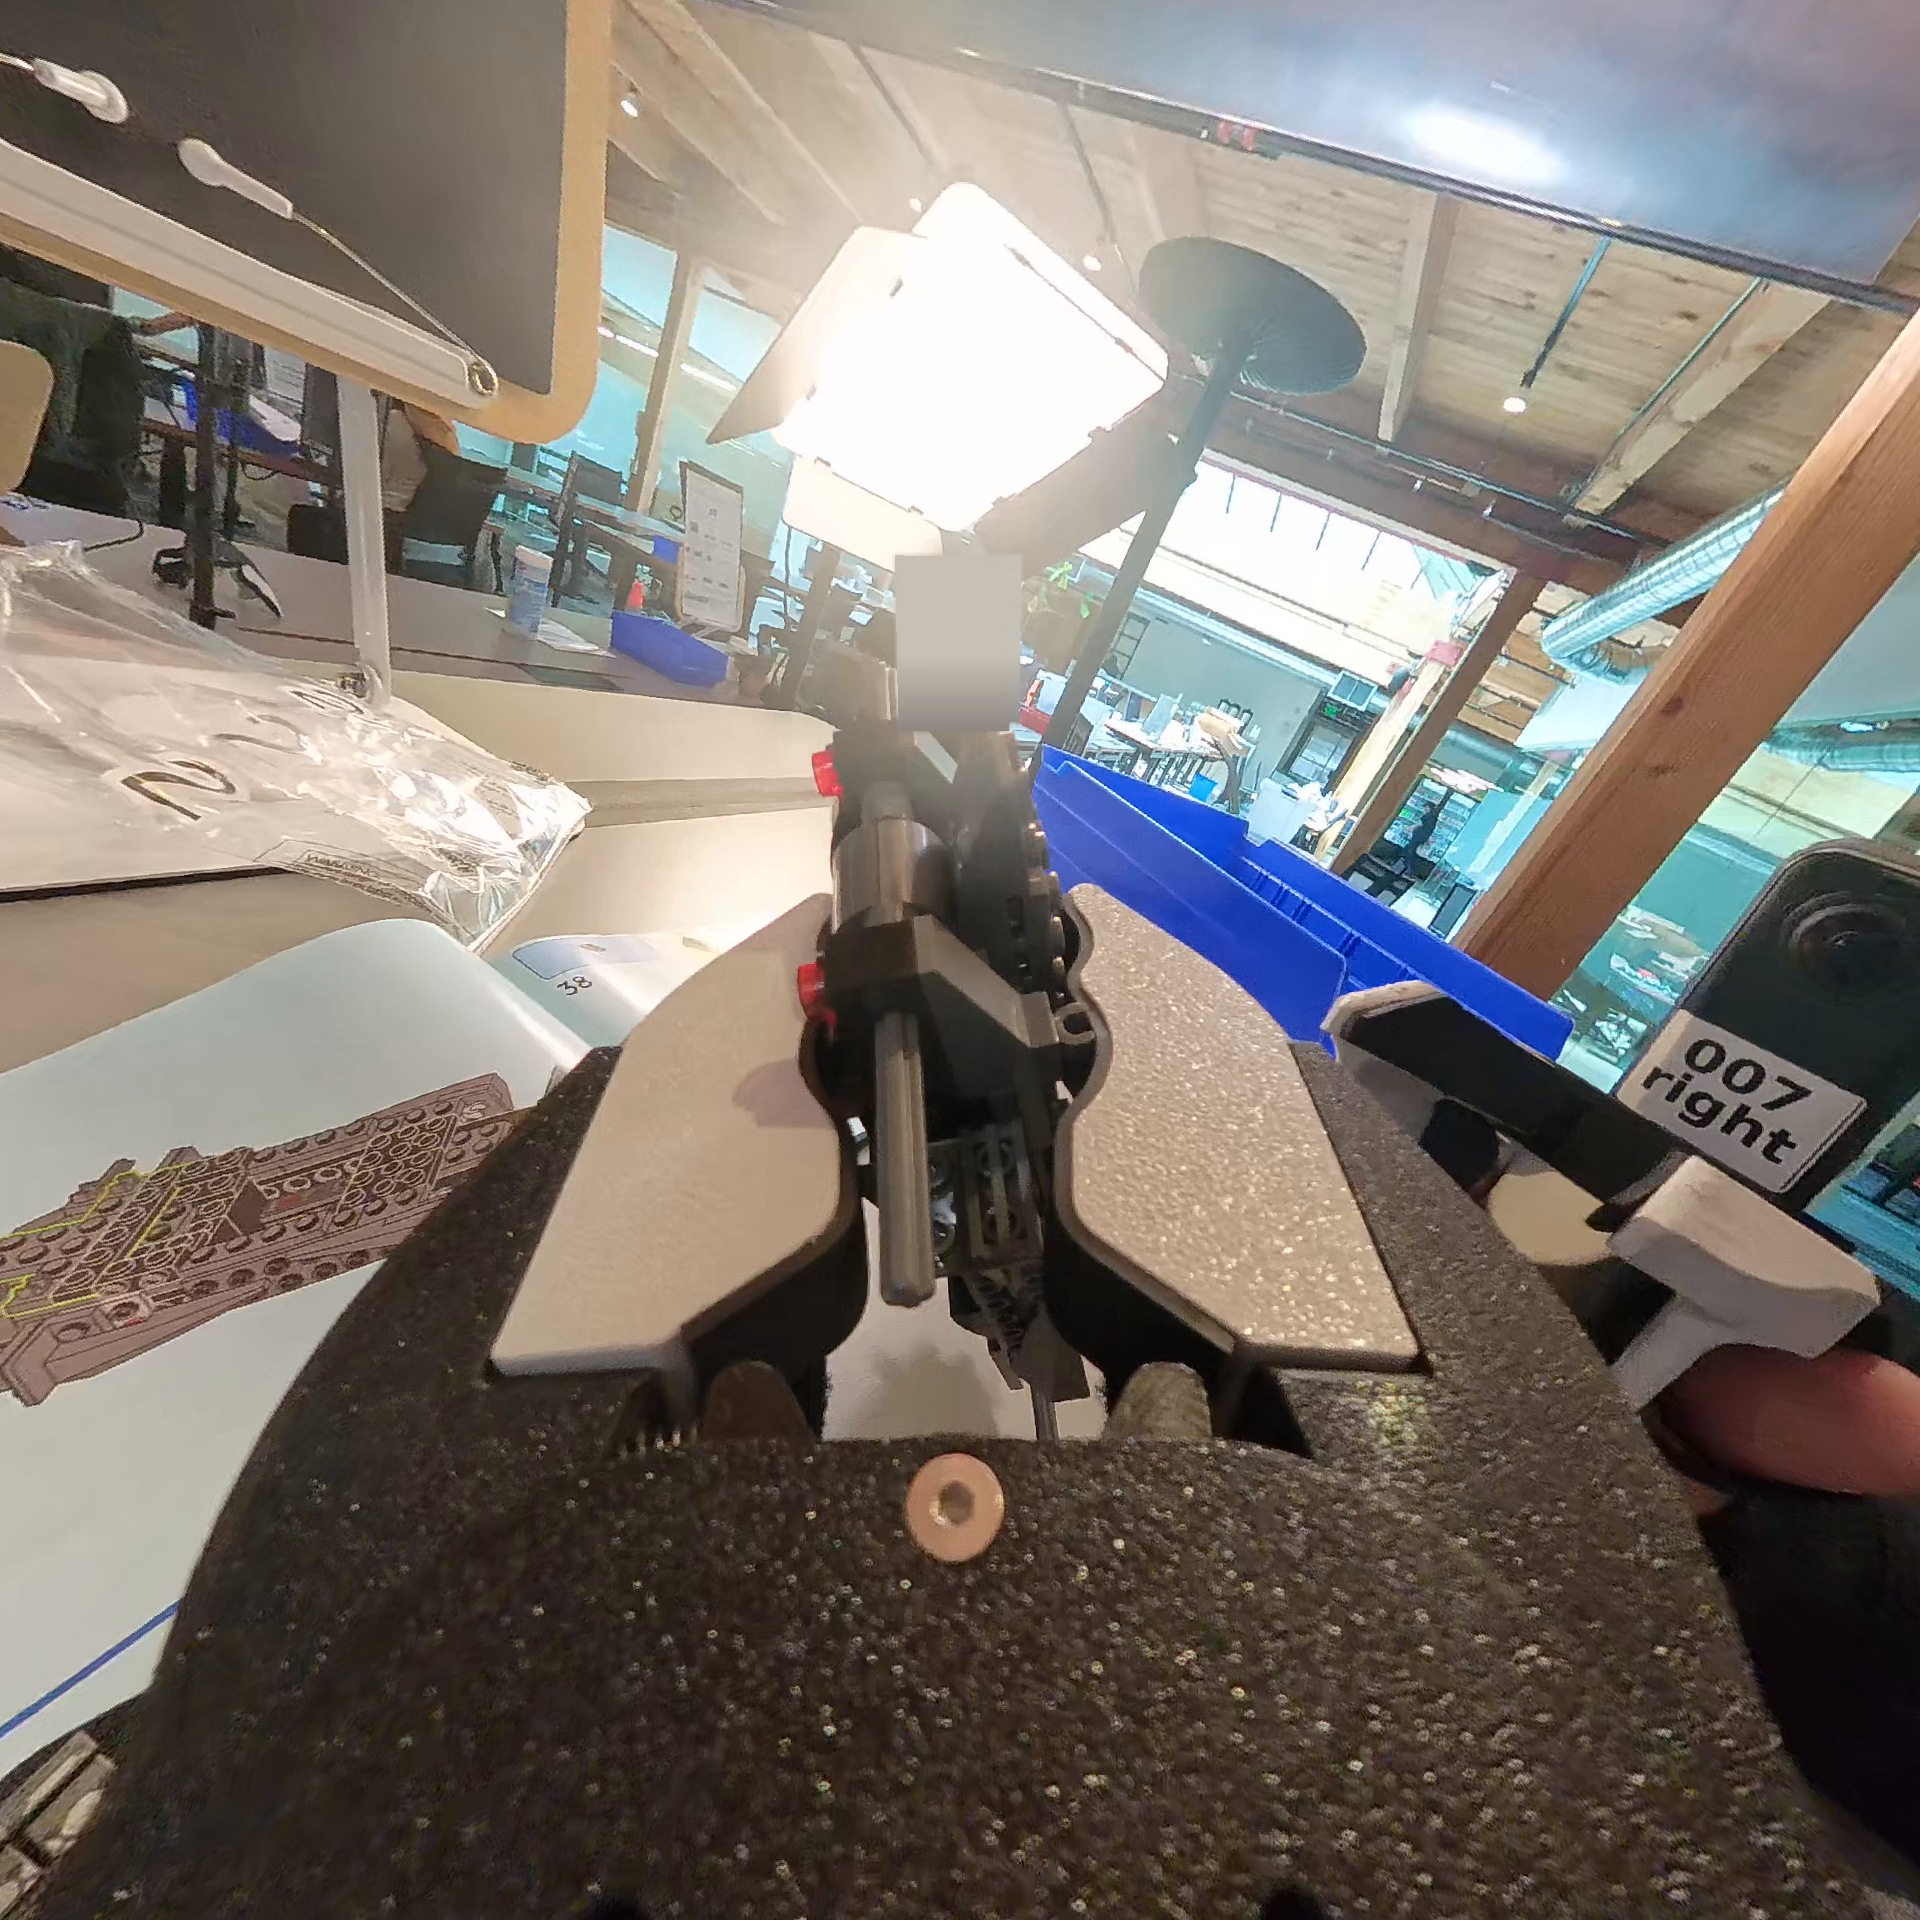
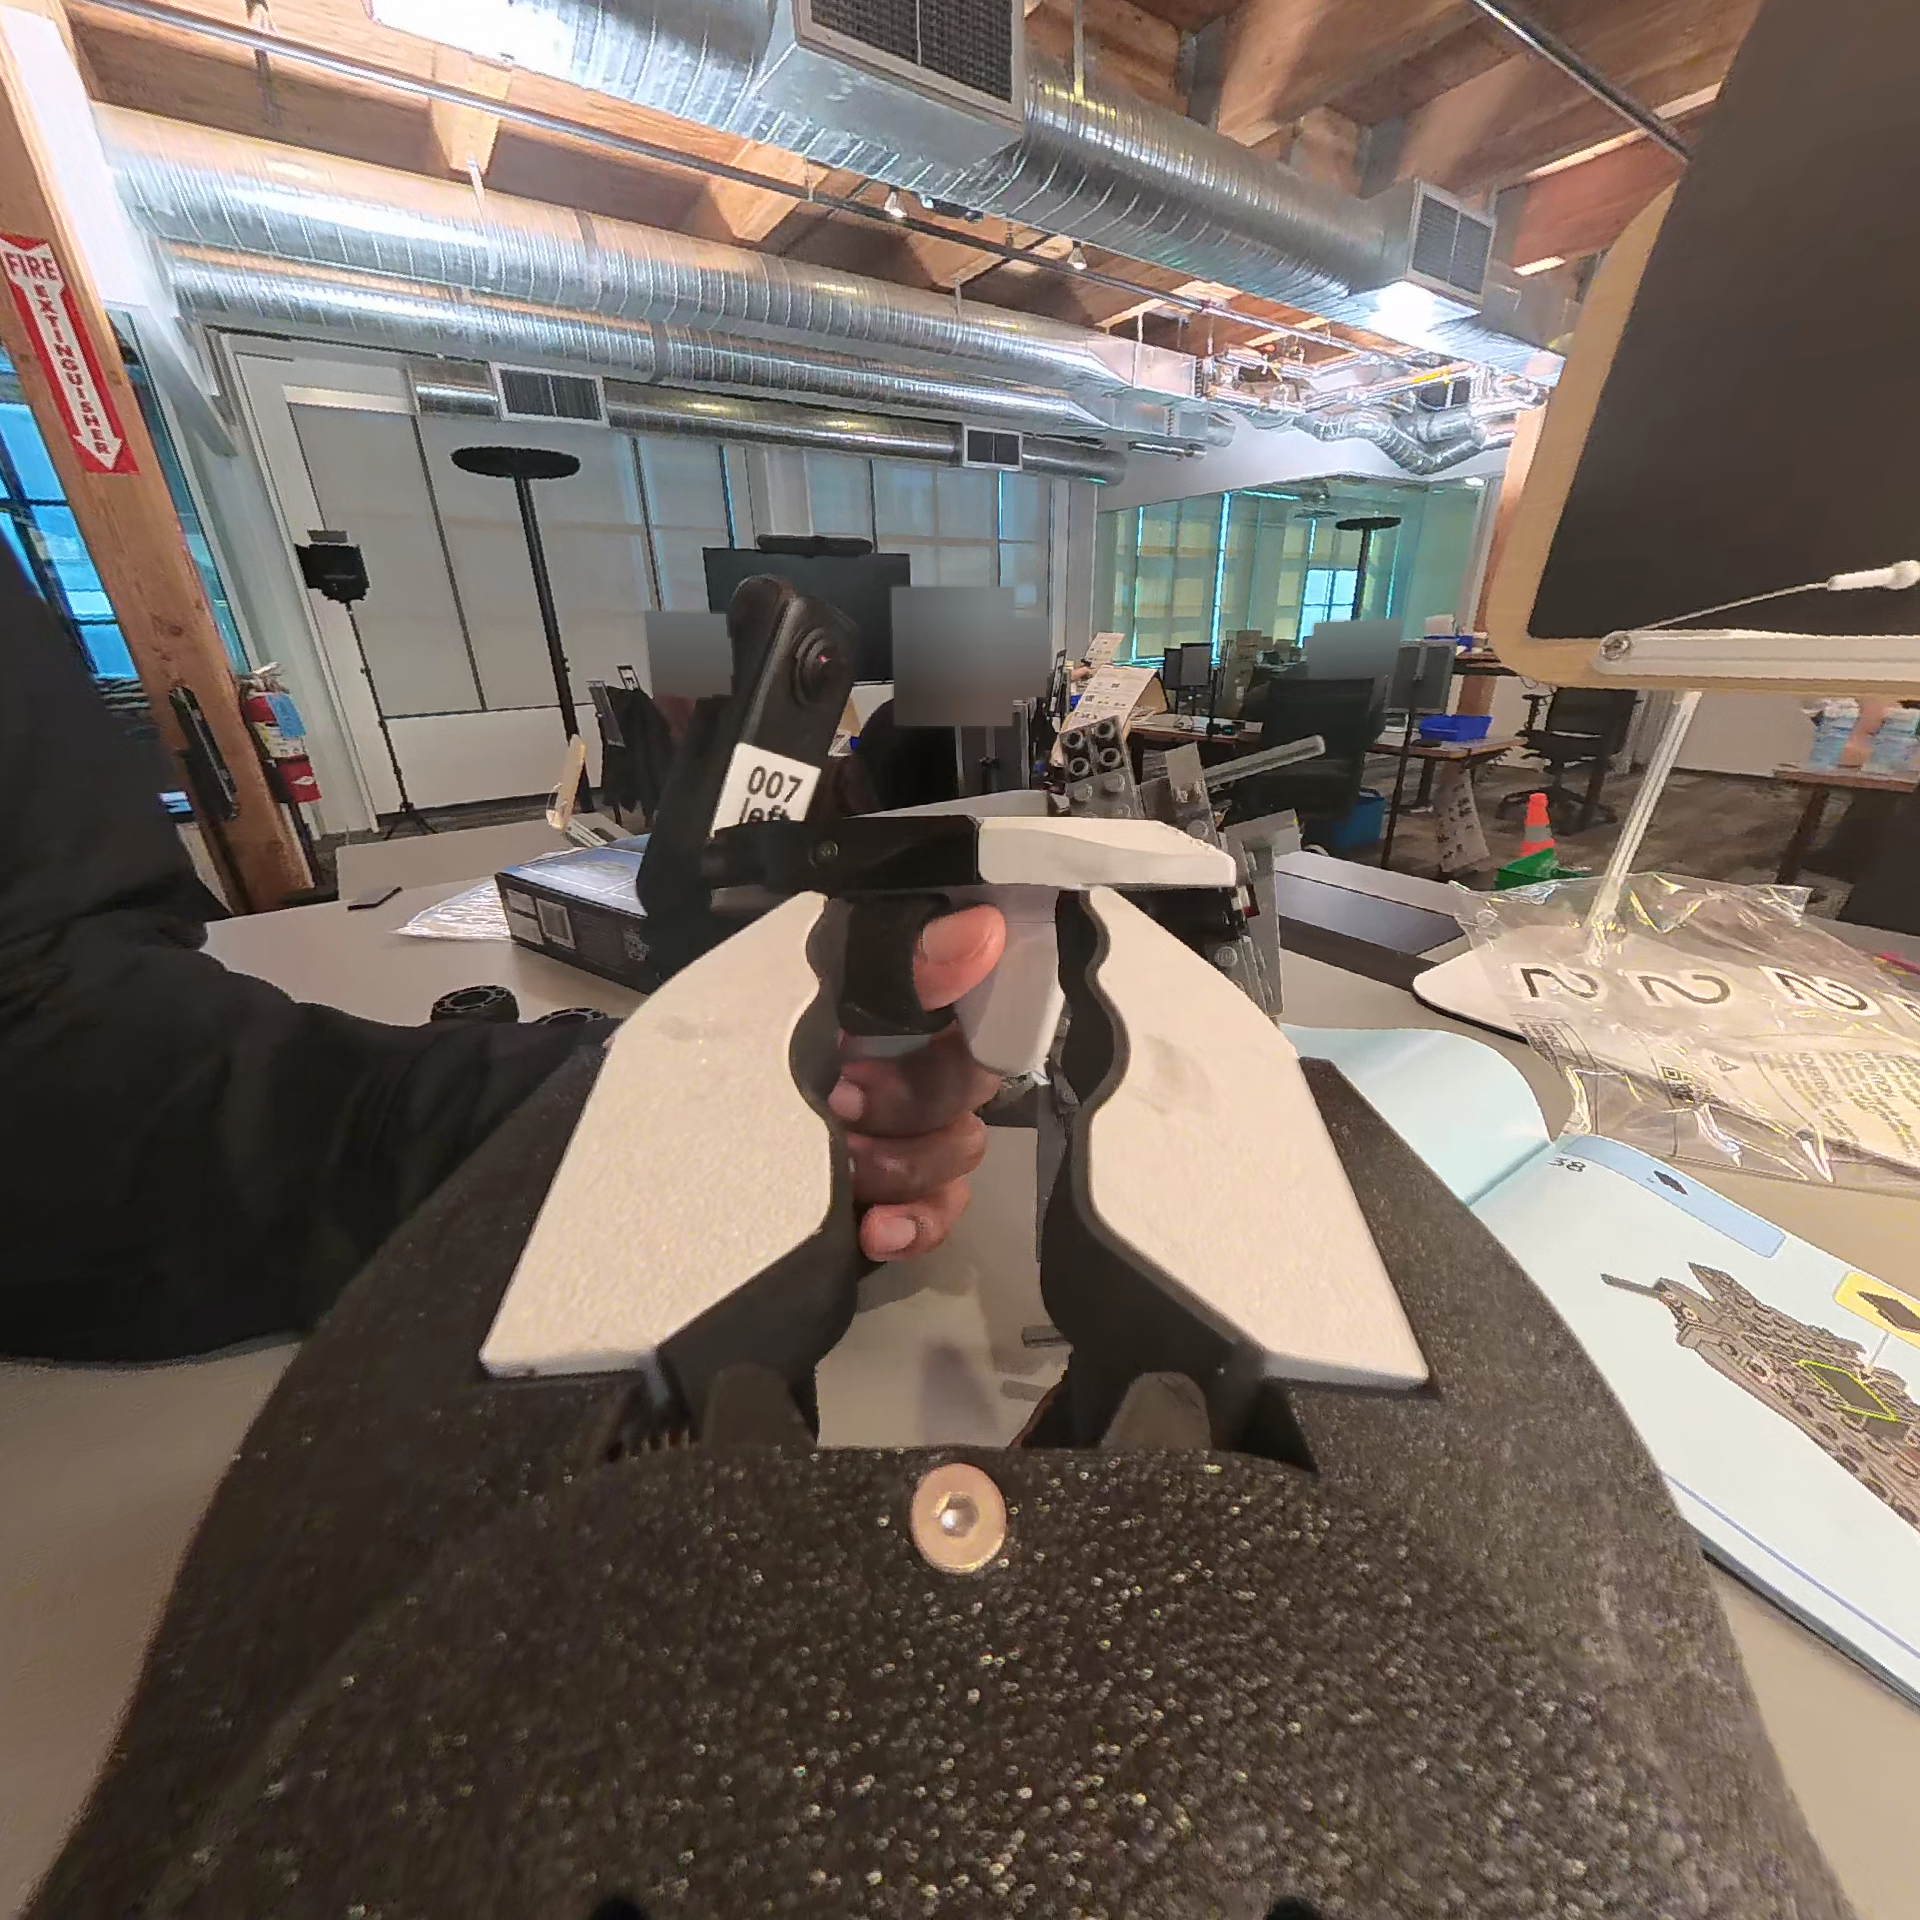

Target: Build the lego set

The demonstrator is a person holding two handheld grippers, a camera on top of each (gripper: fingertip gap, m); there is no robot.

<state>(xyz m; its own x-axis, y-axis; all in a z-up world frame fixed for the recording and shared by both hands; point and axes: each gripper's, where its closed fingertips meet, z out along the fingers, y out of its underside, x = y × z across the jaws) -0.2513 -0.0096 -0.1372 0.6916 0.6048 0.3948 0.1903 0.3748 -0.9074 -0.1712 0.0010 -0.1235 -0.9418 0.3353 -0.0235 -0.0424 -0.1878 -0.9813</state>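
Observation:
My left gripper (image 1: 951, 909) is shut on a grey and black brick model (image 1: 914, 966) with small red studs and a grey rod, and holds it up off the table. The pads press its sides. In the right wrist view the left gripper (image 2: 1101, 857) is side-on, straight ahead, with the model (image 2: 1164, 790) sticking out past its tips and a hand (image 2: 914, 1143) on its handle. My right gripper (image 2: 940, 914) is open and empty, its fingers (image 2: 707, 1070) framing that hand from nearer. It also shows at the right of the left wrist view (image 1: 1455, 1060), close beside the left gripper.
An open instruction booklet (image 1: 208, 1091) (image 2: 1662, 1299) lies on the grey table. Clear plastic bags (image 1: 260, 790) (image 2: 1714, 1029) lie past it by a white stand (image 1: 364, 540). A blue bin (image 1: 1247, 914) stands ahead right. A dark box (image 2: 571, 904) and black wheels (image 2: 478, 1003) lie left.

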